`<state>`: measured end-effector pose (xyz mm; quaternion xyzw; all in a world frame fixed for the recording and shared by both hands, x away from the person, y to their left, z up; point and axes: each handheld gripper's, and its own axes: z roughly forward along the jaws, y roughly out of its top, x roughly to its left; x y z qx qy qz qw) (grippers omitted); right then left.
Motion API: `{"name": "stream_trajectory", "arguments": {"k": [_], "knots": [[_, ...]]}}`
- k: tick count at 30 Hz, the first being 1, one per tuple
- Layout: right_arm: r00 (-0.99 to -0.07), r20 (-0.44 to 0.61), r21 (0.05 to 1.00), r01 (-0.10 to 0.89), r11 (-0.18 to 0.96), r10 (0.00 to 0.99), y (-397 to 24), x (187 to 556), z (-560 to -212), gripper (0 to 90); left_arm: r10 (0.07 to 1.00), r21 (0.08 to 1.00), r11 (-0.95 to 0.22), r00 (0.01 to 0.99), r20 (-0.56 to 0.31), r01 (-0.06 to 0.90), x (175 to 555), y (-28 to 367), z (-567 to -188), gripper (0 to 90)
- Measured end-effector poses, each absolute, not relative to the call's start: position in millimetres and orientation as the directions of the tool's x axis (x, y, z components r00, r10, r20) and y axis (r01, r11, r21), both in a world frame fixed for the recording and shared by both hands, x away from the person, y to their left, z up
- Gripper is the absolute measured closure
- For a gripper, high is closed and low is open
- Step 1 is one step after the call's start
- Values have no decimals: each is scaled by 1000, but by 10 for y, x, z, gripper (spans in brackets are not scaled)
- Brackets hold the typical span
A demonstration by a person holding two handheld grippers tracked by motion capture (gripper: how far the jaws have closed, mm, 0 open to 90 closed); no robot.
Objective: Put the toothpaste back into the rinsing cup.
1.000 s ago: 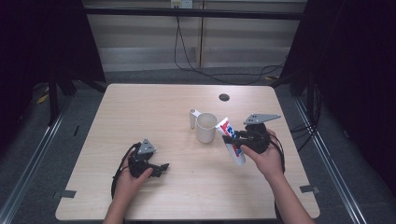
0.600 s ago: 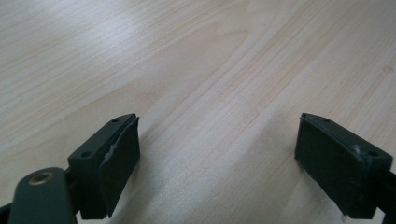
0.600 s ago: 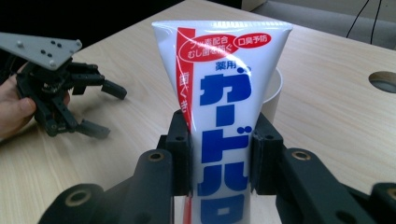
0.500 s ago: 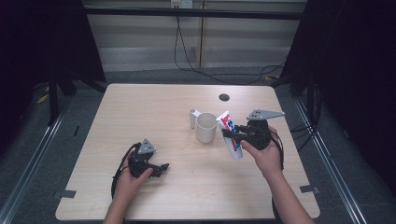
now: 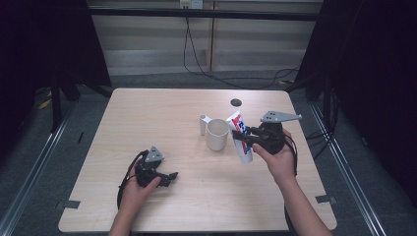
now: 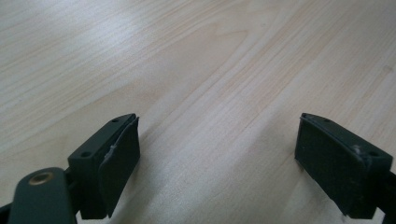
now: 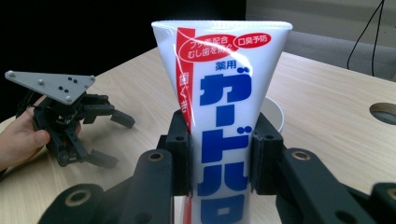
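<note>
White tube (image 7: 219, 116) is pinched in my right gripper (image 7: 219, 158), lifted just beside the cup (image 5: 217, 133) but not yet in it; my left gripper (image 6: 217, 163) rests spread on the table (image 5: 147, 113).

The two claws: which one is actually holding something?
The right claw, beside the white mug, is clamped on a toothpaste tube; the left claw gapes open over bare table.

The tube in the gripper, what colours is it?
The tube is white with blue letters and a red stripe, clearest in the right gripper view.
</note>
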<state>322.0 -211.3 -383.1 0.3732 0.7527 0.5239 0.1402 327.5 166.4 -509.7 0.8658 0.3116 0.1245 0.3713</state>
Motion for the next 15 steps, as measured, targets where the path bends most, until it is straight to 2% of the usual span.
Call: {"name": "stream_trajectory", "arguments": {"k": [15], "knots": [[-680, 204, 923, 373, 94, 704, -2102, 3298, -3751, 668, 632, 720, -530, 775, -16, 447, 3275, 1664, -5097, 140]]}}
